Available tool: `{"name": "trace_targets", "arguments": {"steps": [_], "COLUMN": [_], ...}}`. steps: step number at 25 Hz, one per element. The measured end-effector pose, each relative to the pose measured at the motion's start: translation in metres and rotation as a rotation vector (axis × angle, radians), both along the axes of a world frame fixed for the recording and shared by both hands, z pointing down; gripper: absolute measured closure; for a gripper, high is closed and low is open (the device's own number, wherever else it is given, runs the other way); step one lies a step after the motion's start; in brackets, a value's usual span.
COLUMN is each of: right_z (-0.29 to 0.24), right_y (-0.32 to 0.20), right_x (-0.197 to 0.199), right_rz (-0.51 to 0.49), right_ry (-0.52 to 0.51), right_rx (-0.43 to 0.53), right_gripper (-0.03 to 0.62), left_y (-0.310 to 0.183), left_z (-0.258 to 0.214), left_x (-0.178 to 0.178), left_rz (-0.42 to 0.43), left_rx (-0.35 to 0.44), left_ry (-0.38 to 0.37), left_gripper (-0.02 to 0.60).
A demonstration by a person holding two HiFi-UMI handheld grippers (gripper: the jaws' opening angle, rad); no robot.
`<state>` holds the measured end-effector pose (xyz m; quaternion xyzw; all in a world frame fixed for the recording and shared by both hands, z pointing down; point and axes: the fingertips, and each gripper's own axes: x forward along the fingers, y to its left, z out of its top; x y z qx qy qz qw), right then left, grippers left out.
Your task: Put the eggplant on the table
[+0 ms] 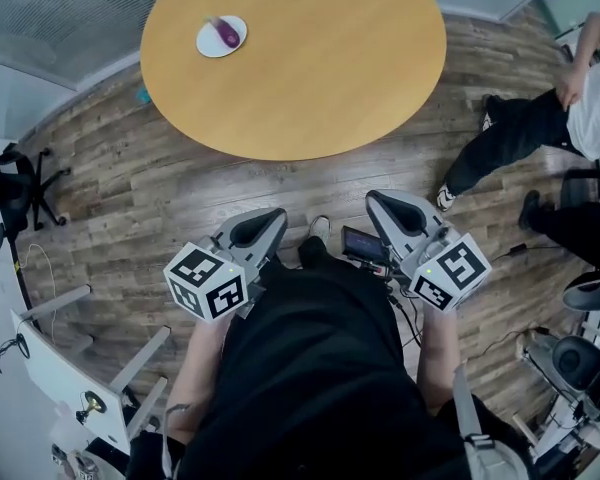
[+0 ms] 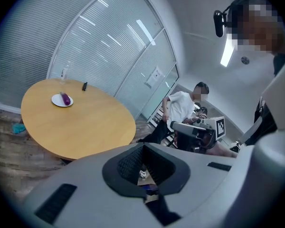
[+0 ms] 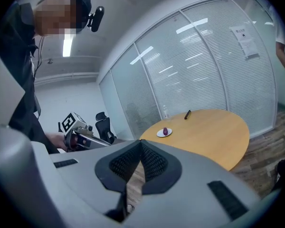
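A purple eggplant point(image 1: 227, 33) lies on a white plate point(image 1: 208, 42) near the far left rim of a round wooden table point(image 1: 320, 58). Both grippers hang low over the wood floor, well short of the table, close to the person's body. My left gripper point(image 1: 265, 218) and my right gripper point(image 1: 385, 203) point toward the table, jaws together with nothing between them. In the left gripper view the eggplant point(image 2: 65, 99) sits far off beyond the left gripper point(image 2: 143, 148). In the right gripper view the eggplant point(image 3: 165, 131) is small and distant past the right gripper point(image 3: 141, 146).
A clear bottle point(image 2: 63, 75) and a small dark object point(image 2: 85, 85) stand at the table's far edge. A seated person point(image 1: 540, 118) is right of the table. A black office chair point(image 1: 10, 183) stands at the left, with glass walls with blinds behind.
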<state>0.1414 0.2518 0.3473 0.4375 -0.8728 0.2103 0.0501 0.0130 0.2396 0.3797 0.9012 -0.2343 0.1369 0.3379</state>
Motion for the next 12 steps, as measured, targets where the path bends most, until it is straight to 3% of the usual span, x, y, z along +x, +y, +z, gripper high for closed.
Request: {"name": "trace_targets", "arguments": {"steps": [12], "right_z": [0.0009], "right_y": [0.0043], "right_x": [-0.0072], "right_rz": [-0.012], "right_ry": [0.038], "right_rx": [-0.006], "right_gripper": [0.577], "left_y": [0.0097], "left_z": [0.0009], "left_x": [-0.0028], "left_rz": [-0.002], "left_rx": [-0.006], "left_ry": [0.004], "left_gripper": [0.569]}}
